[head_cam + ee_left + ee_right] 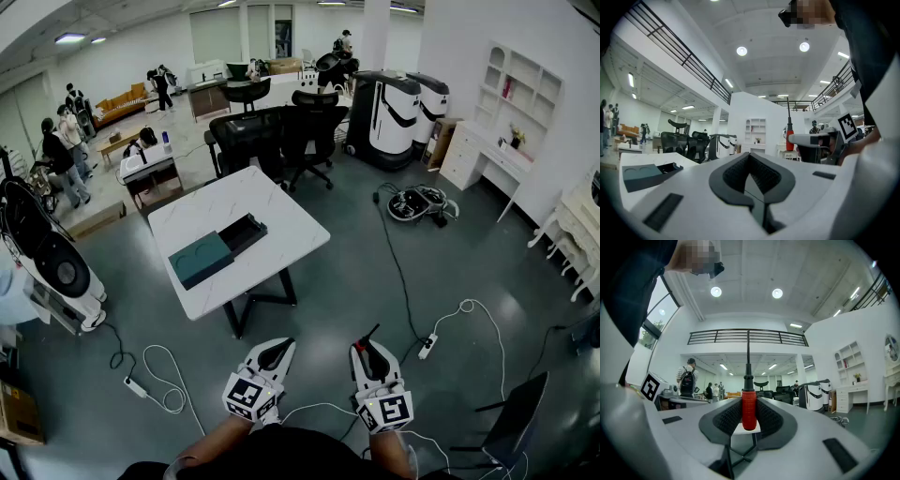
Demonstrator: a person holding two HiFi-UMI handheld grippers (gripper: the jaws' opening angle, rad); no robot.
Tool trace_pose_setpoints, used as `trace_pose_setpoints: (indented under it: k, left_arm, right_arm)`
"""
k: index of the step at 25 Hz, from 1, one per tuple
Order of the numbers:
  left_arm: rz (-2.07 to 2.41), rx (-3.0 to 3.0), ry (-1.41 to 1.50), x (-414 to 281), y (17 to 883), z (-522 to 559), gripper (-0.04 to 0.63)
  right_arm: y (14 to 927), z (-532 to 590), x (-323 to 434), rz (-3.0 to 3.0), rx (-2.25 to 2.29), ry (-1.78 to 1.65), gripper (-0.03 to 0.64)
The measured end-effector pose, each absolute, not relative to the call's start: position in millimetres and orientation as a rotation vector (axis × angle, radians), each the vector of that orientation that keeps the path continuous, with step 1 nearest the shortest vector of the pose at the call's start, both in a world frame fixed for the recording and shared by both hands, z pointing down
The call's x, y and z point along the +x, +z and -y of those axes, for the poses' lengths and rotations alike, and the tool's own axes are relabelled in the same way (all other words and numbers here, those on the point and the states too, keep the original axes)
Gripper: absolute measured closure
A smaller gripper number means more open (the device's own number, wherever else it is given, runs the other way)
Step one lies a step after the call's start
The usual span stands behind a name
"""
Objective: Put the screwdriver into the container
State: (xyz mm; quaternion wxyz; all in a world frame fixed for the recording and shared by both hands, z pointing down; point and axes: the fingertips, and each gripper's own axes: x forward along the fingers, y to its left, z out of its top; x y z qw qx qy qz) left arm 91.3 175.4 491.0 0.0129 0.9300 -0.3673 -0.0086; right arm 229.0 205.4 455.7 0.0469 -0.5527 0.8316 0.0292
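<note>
A teal container (200,259) with a dark open tray (244,233) lies on the white table (281,220), far ahead of both grippers. My right gripper (367,349) is shut on the screwdriver (368,339). In the right gripper view its red handle (749,409) sits between the pads and the thin shaft points straight up. My left gripper (278,346) hangs beside it, shut with nothing in it; its pads meet in the left gripper view (750,159). That view also shows the container (641,173) at left and the screwdriver (789,134) in the right gripper (816,140).
Black office chairs (281,131) stand behind the table. Cables and power strips (427,347) trail over the grey floor between me and the table. A white machine (58,270) stands at left, a dark stand (516,417) at lower right. People stand at the far left.
</note>
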Motion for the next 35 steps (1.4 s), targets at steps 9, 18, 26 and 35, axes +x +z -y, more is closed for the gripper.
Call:
trace_pose_setpoints:
  k: [9,18,26,35]
  left_arm:
    - [1.171,2.91,-0.033,73,486,-165,0.591]
    - [1.211,2.918,-0.045,46,483,-133,0.591]
    - [1.238,2.918,-0.05,1,479,-82,0.591]
    - [1.25,2.913,-0.047,-44,489,-43,0.591]
  right_arm:
    - [448,-195,204,-2.56,-1.635,0.123,0.509]
    - [445,-160,188,-2.519,-1.62,0.126,0.509]
    - [444,-106,147,-2.545,-1.596,0.098,0.509]
    - [438,-71,114,-2.497,-1.612,0.101,0.509]
